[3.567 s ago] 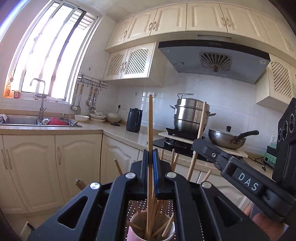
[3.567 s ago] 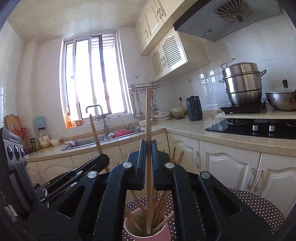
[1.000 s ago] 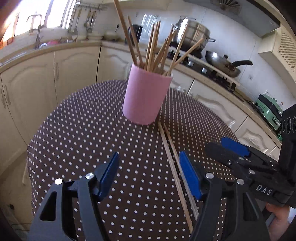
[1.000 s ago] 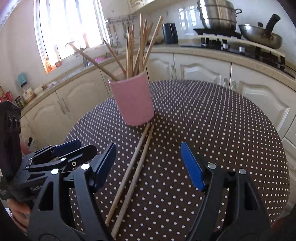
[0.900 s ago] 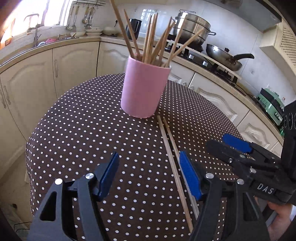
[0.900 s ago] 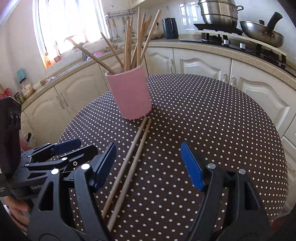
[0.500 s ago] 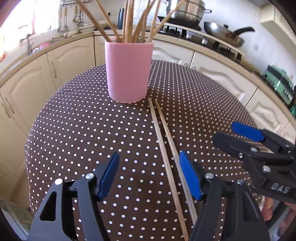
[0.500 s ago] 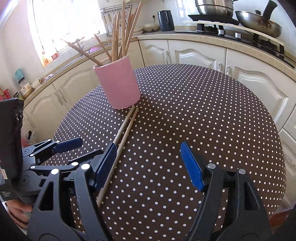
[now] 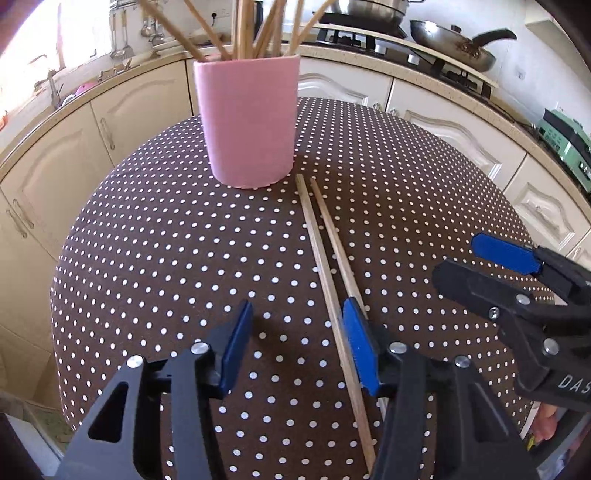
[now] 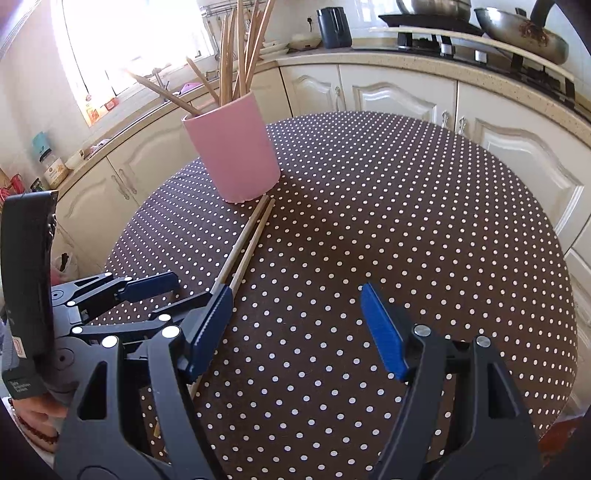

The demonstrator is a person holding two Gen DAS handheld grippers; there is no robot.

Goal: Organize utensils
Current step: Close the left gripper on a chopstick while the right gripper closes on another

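A pink cup [image 9: 249,122] holding several wooden chopsticks stands on a round brown polka-dot table [image 9: 147,240]; it also shows in the right wrist view [image 10: 232,147]. Two loose chopsticks [image 9: 325,258] lie side by side on the cloth, running from the cup's base toward me; they also show in the right wrist view [image 10: 245,243]. My left gripper [image 9: 297,343] is open and empty, low over their near half, its right pad beside them. My right gripper [image 10: 295,328] is open and empty over bare cloth, right of the chopsticks. The right gripper shows in the left view [image 9: 517,280], the left gripper in the right view [image 10: 159,295].
Cream kitchen cabinets and a counter curve behind the table. A hob with a frying pan [image 9: 454,48] and a steel pot is at the back right, a black kettle [image 10: 334,27] on the counter, a sink and bright window at the back left.
Both grippers, earlier each shut on a chopstick above the cup, are now open and empty. Over the last second both have drawn closer and lower toward the two loose chopsticks.
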